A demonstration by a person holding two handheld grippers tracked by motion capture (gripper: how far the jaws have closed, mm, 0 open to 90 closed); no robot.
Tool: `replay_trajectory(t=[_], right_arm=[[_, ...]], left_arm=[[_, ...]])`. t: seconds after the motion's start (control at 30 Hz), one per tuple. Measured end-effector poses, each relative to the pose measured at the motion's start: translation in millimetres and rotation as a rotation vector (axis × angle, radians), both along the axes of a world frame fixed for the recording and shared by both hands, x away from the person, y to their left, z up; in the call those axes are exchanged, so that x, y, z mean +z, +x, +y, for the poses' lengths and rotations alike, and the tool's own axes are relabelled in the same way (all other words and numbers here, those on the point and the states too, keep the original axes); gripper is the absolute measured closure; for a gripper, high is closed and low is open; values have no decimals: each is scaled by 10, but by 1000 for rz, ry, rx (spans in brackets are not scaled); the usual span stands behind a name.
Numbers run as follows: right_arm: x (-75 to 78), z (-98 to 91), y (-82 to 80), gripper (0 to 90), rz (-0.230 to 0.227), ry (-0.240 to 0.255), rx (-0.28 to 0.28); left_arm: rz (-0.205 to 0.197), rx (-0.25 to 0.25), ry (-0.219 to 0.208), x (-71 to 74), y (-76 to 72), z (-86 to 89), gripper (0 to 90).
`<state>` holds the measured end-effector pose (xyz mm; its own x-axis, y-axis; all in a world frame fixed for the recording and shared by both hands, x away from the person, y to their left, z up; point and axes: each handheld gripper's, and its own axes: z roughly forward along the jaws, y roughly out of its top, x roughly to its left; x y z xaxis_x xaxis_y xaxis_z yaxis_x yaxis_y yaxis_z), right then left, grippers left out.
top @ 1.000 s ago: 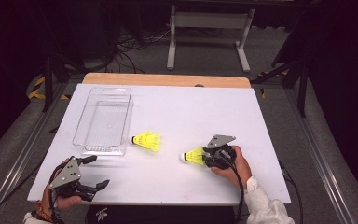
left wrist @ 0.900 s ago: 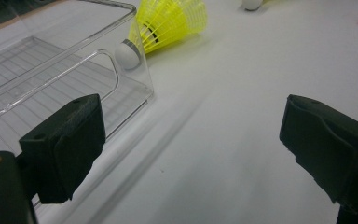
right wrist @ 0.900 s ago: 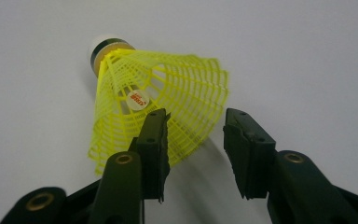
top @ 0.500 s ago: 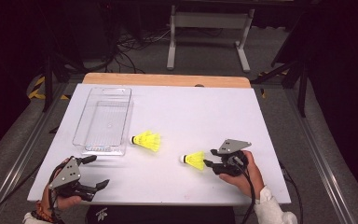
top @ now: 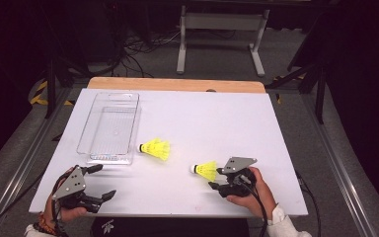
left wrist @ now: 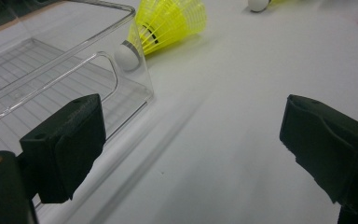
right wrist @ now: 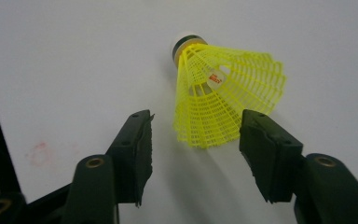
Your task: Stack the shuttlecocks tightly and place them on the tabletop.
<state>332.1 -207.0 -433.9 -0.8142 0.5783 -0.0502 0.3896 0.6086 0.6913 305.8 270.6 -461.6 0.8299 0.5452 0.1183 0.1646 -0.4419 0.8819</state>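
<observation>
Your right gripper [top: 216, 178] has drawn back from the near shuttlecock [top: 206, 170], its jaws just opening, nothing pinched. From above, the white table [top: 227, 123] sits among dark stands; the clear tray [top: 109, 127] holds nothing. Your left gripper [left wrist: 191, 149] gapes wide, tray beyond its left jaw beside the second shuttlecock [left wrist: 168, 23]. Your right view: the near shuttlecock's skirt [right wrist: 223, 102] lies just ahead, between the tips.

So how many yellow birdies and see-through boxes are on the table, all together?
Yellow shuttlecocks: 2, one beside the tray, one just ahead of the right claw.
Clear plastic trays: 1.
Total: 3.
</observation>
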Motion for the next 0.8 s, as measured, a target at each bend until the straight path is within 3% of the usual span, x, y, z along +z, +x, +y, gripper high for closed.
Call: replay_trajectory(t=[0.13, 0.43, 0.63, 0.8], right_arm=[[-64, 55, 14, 582, 11, 5, 0], [-115, 109, 5, 869, -10, -10, 11], [-110, 124, -14, 895, -30, -28, 20], [-73, 108, -24, 900, -61, -11, 4]], left_arm=[[-1, -3, 1, 2, -2, 0, 76], [-4, -2, 0, 4, -4, 7, 76], [-4, -2, 0, 4, -2, 5, 77], [-4, -1, 1, 4, -1, 4, 76]])
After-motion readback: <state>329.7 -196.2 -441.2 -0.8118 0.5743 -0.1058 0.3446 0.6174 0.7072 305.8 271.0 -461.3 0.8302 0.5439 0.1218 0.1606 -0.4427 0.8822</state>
